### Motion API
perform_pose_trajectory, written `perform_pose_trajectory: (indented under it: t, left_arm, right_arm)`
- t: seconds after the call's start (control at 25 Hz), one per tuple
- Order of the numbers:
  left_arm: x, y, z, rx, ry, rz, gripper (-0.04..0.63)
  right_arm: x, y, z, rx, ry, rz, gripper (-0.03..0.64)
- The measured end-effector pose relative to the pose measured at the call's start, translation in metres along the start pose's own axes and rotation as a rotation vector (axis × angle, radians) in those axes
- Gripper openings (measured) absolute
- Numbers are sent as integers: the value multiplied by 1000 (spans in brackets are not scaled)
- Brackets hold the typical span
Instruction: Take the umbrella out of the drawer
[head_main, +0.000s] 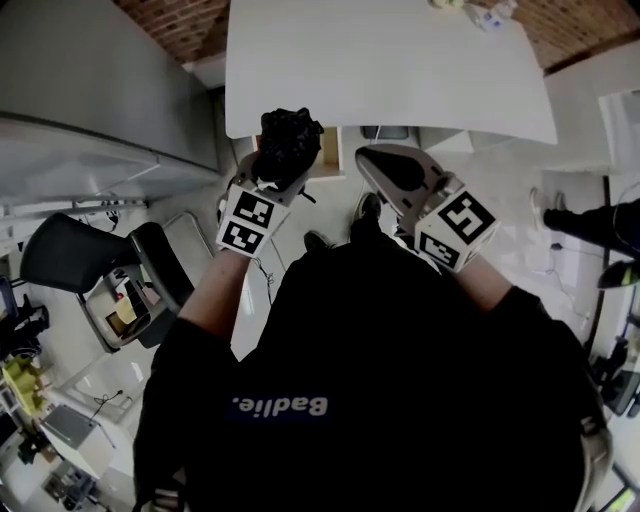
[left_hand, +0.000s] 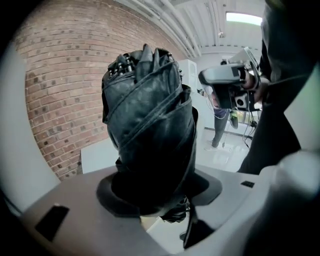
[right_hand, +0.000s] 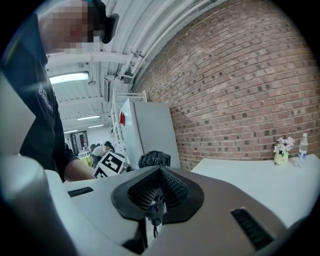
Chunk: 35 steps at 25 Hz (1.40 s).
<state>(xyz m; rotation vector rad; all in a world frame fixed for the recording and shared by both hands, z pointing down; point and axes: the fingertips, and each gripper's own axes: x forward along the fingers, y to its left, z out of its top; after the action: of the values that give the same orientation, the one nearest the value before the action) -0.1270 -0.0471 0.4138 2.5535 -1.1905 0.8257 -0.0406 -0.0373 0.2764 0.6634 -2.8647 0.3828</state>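
The umbrella (head_main: 290, 138) is black, folded and rolled into a short bundle. My left gripper (head_main: 283, 168) is shut on it and holds it up in the air in front of the white table (head_main: 390, 70). In the left gripper view the umbrella (left_hand: 150, 125) stands upright between the jaws of the left gripper (left_hand: 155, 187) and fills the middle of the picture. My right gripper (head_main: 388, 172) hangs just to the right of it, apart from it, jaws together and empty. The right gripper view shows the umbrella (right_hand: 154, 159) beyond the closed right gripper (right_hand: 156, 194).
A pale, drawer-like box (head_main: 331, 152) shows under the table's near edge. A flower vase (right_hand: 281, 150) and a bottle (right_hand: 303, 145) stand on the table's far end by the brick wall (right_hand: 240, 85). A black chair (head_main: 75, 252) is at the left, another person's legs (head_main: 590, 225) at the right.
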Motion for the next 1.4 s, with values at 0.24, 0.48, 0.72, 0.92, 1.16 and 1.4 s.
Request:
perform_pose_trajectory:
  t: [0.24,0.48,0.72,0.92,1.16,1.4]
  left_arm:
    - [-23,-5,28,-73,-61,14,236]
    - [-40,-15,45,-108,-100,11,236]
    - [-52,-20,56,-147,-118,9,236]
    - [-62,-23,72,-180,-150,-3,236]
    - [-72,-20,91,-185,-198,-4,236]
    - [-74,-19,97,-181,-219,-6,238]
  right_arm:
    - [2,12,-4,7,0,33,26]
    - [-1,15,-7,2,-1,40,26]
    - [-4,16,-10,1,5,47,26]
    - [-4,16,-13,5,11,51,26]
    - [-3,17,-13,6,12,55,26]
    - [-5,16,-13,6,5,43,26]
